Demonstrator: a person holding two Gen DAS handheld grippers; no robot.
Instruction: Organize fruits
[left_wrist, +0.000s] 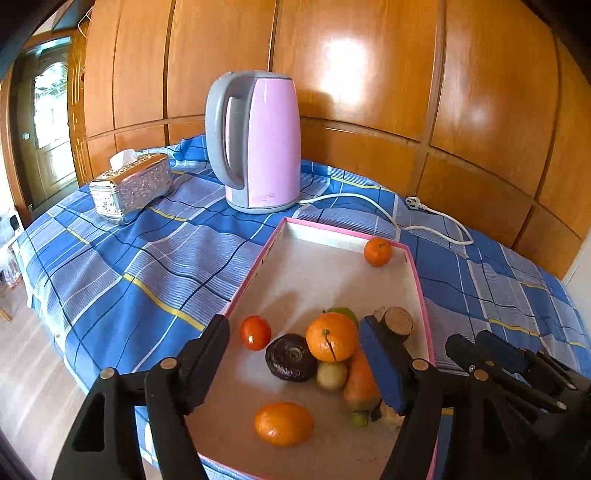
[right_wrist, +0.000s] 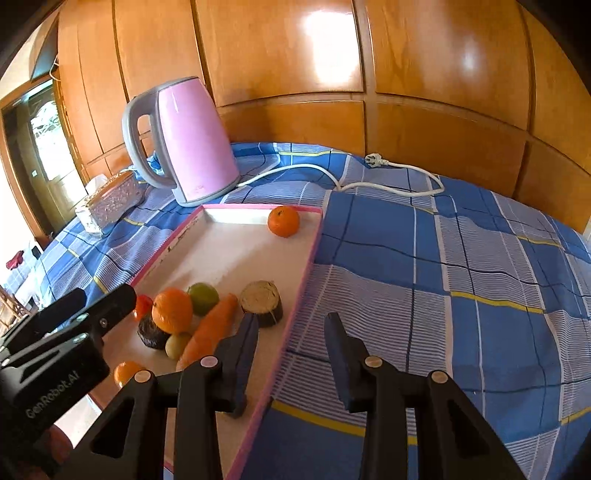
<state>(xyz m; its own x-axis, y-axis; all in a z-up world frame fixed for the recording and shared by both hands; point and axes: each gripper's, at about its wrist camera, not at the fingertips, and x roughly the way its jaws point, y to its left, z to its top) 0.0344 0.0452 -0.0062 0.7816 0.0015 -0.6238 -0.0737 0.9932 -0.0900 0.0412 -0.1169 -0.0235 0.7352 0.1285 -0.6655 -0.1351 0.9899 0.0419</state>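
A pink-rimmed white tray (left_wrist: 325, 236) (right_wrist: 236, 214) lies on the blue checked cloth. One orange (left_wrist: 377, 252) (right_wrist: 283, 220) sits alone in its far corner. At the near end lie a tomato (left_wrist: 255, 332), a dark purple round fruit (left_wrist: 290, 356), an orange (left_wrist: 331, 336) (right_wrist: 172, 309), a green fruit (right_wrist: 202, 297), a pale small fruit (left_wrist: 331, 375), a carrot (right_wrist: 210, 330), a cut brown log-like piece (right_wrist: 261, 302) and another orange (left_wrist: 283, 423). My left gripper (left_wrist: 295, 347) is open above this pile, empty. My right gripper (right_wrist: 291, 334) is open over the tray's right rim, empty.
A pink electric kettle (left_wrist: 258, 140) (right_wrist: 184, 140) stands behind the tray, its white cord and plug (left_wrist: 417, 204) (right_wrist: 376, 159) trailing right. A silver tissue box (left_wrist: 131, 186) sits at the left. Wooden panel wall (left_wrist: 369, 74) runs behind. The table edge drops off at the left.
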